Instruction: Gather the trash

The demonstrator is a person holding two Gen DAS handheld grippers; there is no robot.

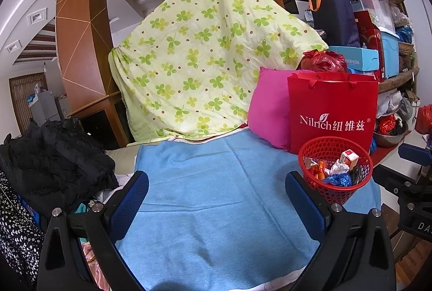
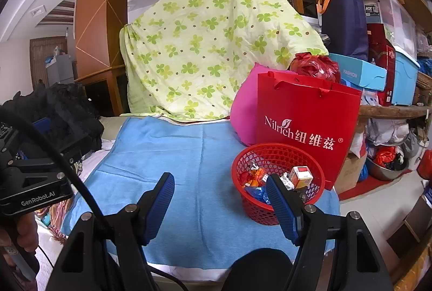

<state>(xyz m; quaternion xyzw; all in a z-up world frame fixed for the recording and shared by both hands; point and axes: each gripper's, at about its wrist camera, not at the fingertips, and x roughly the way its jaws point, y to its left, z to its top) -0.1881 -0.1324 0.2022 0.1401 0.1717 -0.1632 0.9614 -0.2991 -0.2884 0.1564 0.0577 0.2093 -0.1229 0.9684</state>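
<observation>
Right wrist view, red basket (image 2: pixel 278 183) holding wrappers (image 2: pixel 255 174), small box (image 2: pixel 302 176)

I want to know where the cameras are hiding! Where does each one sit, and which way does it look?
Left wrist view: sits on the left gripper, looking forward and slightly down over the blue cloth toward the clover-print quilt; its two open blue-padded fingers show, with the other gripper at the right edge.
Right wrist view: sits on the right gripper, facing the same way, nearer the red basket; its open fingers and the person's hand gripping the left tool show.
Both share: cloth, quilt, basket of trash, red Nilrich bag, pink pillow.
</observation>
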